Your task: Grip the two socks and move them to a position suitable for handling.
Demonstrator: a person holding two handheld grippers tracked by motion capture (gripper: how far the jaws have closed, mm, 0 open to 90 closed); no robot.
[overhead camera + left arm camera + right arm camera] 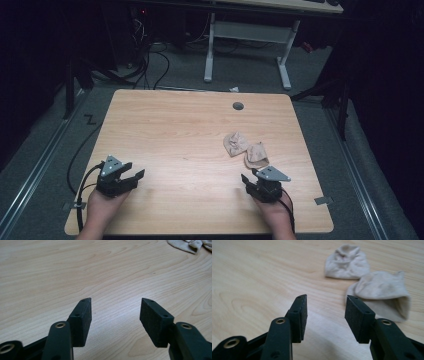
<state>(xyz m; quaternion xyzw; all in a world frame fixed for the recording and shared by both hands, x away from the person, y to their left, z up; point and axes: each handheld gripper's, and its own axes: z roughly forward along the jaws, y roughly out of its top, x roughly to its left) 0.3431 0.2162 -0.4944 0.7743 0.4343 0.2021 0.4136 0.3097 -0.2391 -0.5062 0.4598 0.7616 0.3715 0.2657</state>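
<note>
Since both grippers sit low at the near edge, nothing's grabbed yet: left gripper point(131, 176) and right gripper point(248, 178) gape wide and empty. Nearer sock point(384, 293) lies just beyond the right one, right of centre, cuff opening facing right, long axis roughly left-right. Farther sock point(347, 262) is bunched beside it, so probably a pairing job.

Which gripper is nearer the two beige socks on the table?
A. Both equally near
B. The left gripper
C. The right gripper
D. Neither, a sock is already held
C: the right gripper sits just short of the two socks, open and empty, while the left gripper is across the table.
</note>
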